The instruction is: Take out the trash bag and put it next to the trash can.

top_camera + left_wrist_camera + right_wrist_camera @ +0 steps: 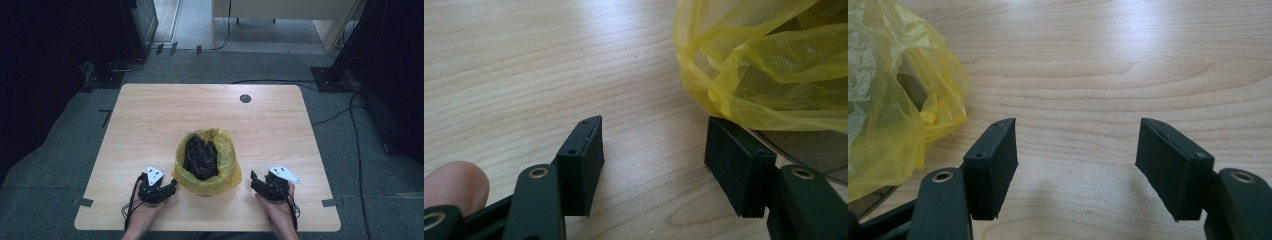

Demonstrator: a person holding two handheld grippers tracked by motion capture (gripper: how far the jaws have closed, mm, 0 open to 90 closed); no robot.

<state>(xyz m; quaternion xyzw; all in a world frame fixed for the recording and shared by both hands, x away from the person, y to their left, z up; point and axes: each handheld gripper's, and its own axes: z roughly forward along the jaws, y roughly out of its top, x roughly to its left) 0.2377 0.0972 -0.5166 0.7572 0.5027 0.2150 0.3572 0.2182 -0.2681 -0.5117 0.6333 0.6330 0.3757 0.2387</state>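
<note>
The yellow bag (pixel 207 165) sits near the front middle of the table (pixel 150 115), lining a small round container whose clear rim (pixel 819 167) peeks out under the plastic in the left gripper view. We see dark crumpled stuff (pixel 201 156) inside, apparently black plastic or waste; we can't tell exactly what. The bag's mouth is open, its edge folded out and draped over the container's rim, with loose bits of plastic sticking up at the back.

We hold the left gripper (pixel 170 186) low at the table, just beside the bag's left side. Its jaws are spread apart with nothing between them; in the left gripper view one pad sits right at the hanging yellow fold, maybe brushing it, not pinching it. The right gripper (pixel 255 181) sits near the bag's right side, a little apart from it, jaws also spread wide over bare wood, nothing held.

Our judgement: the bag looks already fitted and loaded, so the lining and filling appear done. What seems left is gathering or lifting the bag's edges from both sides, perhaps to close or pull it out. Neither side is gripped yet, so that step hasn't begun.
</note>
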